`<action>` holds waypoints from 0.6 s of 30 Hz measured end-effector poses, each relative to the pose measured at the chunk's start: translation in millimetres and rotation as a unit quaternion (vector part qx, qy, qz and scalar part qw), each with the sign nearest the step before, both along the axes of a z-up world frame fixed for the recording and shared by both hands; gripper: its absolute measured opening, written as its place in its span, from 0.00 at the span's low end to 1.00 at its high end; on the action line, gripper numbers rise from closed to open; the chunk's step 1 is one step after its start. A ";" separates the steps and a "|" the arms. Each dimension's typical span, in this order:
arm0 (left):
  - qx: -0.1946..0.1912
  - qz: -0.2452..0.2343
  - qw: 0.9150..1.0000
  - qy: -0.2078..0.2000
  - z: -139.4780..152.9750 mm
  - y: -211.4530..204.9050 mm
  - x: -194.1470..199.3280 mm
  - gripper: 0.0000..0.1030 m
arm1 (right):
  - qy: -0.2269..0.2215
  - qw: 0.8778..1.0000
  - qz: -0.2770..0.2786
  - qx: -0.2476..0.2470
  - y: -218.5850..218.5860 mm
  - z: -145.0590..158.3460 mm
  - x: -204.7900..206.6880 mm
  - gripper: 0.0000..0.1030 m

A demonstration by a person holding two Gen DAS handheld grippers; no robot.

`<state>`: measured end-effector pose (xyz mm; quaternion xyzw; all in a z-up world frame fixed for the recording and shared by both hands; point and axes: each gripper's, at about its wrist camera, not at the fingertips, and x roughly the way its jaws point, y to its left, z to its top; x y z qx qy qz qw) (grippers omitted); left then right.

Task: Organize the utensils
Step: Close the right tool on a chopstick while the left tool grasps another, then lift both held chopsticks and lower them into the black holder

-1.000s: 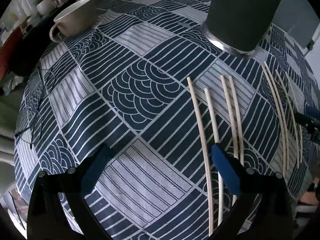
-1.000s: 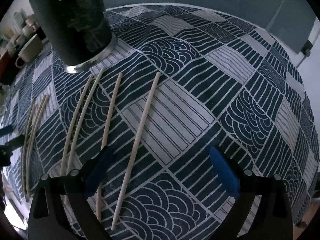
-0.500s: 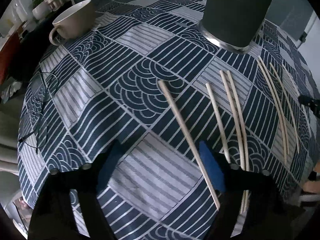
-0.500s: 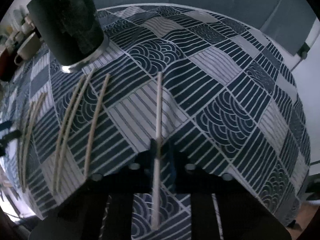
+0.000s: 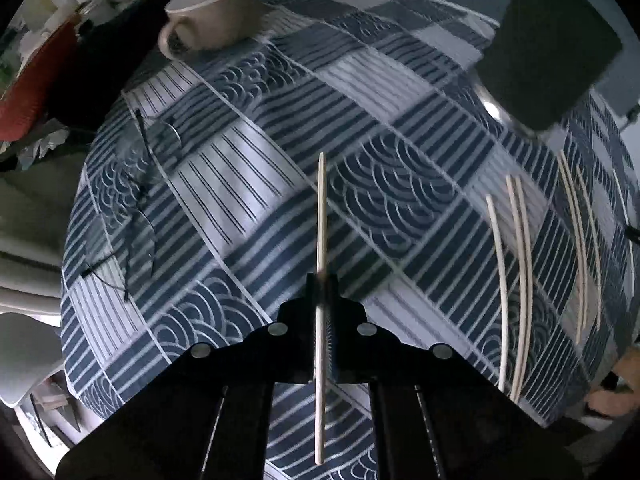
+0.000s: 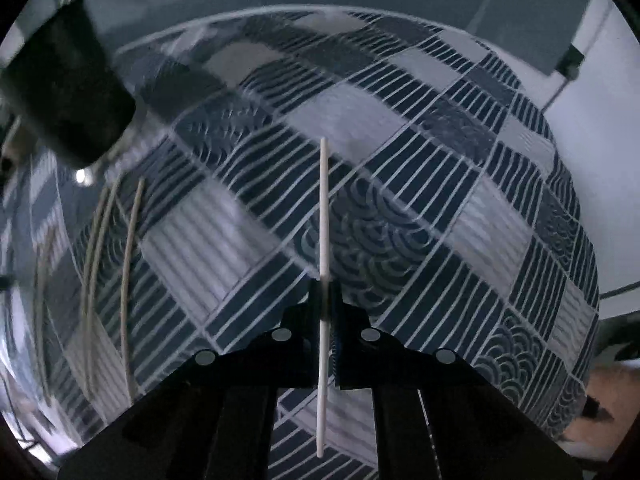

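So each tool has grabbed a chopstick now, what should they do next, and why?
Probably carry both over to the dark holder and drop them in. The left tool is shut on one chopstick and the right tool on another chopstick, both lifted off the tablecloth. More sticks lie waiting beside the holder.

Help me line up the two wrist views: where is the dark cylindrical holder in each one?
Left wrist: the holder sits at the upper right, beyond the loose chopsticks on the tablecloth.
Right wrist: the holder sits at the upper left, blurred, again just beyond the loose chopsticks.
Shared landmark: that row of loose chopsticks lying in front of the holder.
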<state>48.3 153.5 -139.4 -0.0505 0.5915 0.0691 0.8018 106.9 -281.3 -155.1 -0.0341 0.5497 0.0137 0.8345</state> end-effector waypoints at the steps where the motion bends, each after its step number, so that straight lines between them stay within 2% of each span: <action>1: 0.000 0.001 1.000 -0.005 4.0 1.6 2.9 0.05 | -0.005 1.000 -0.001 0.000 -2.1 3.6 2.5 0.04; 5: 0.012 -0.006 0.999 -0.036 29.8 4.5 23.2 0.05 | -0.036 0.999 0.002 0.010 -7.6 28.7 16.8 0.04; 12: 0.004 -0.001 0.997 -0.074 62.5 0.7 62.1 0.05 | -0.080 0.997 0.014 0.017 -0.3 64.4 39.9 0.04; 18: 0.003 -0.021 0.993 -0.112 93.6 -20.8 92.6 0.05 | -0.113 0.992 0.035 0.038 20.3 94.3 59.7 0.04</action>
